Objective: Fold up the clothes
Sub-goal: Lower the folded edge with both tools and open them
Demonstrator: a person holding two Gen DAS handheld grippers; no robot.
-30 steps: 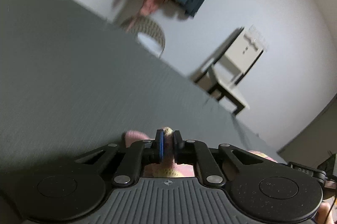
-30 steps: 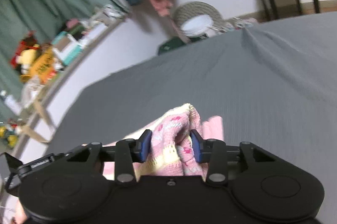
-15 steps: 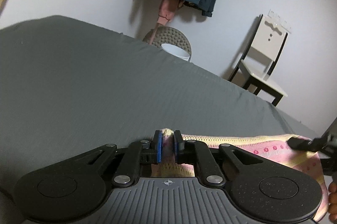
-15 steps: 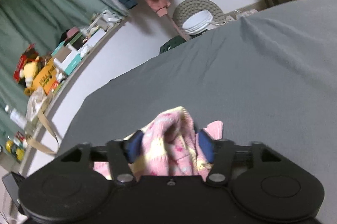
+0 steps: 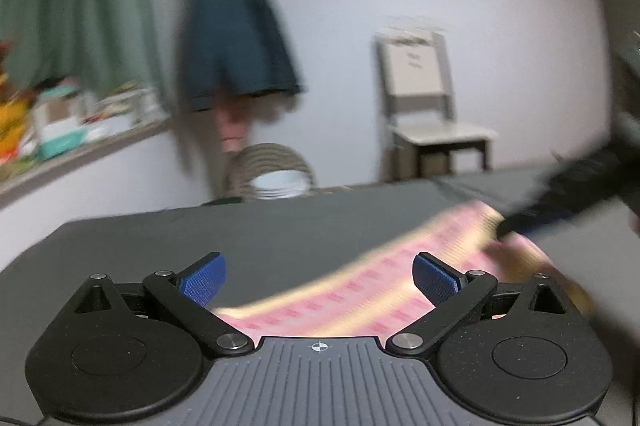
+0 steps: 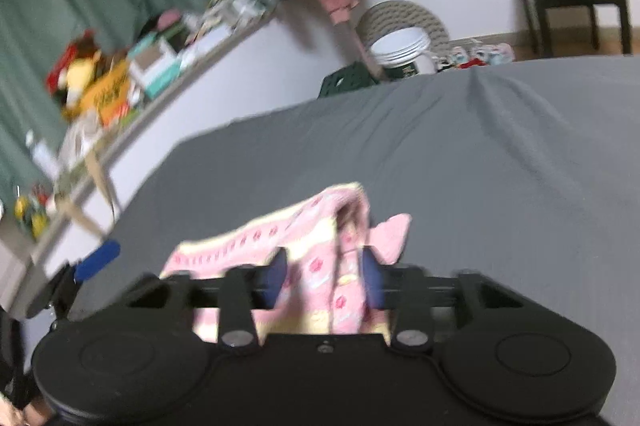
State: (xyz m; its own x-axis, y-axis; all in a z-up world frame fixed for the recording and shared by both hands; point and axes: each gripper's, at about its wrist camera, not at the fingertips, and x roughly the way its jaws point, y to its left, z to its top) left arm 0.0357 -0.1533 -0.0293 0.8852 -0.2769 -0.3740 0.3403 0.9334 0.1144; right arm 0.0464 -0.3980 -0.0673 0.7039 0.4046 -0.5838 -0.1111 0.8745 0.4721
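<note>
While right gripper (image 6: pixel 325 280) clamps pink cloth (image 6: pixel 320 262), left gripper (image 5: pixel 319 280) gapes; mid-fold, regrip edge nxt.

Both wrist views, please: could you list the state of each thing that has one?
Left tool: open, holding nothing.
Right tool: shut on the pink cloth.
Pink cloth: bunched at the right tool, partly spread on the grey bed.
Dark jacket: hanging on the wall.

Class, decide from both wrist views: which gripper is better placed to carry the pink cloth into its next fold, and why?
Probably the right gripper: its jaws are shut on the pink cloth, bunched between the pads. The left gripper stands wide open, gripping nothing, the cloth merely passing beneath it.
</note>
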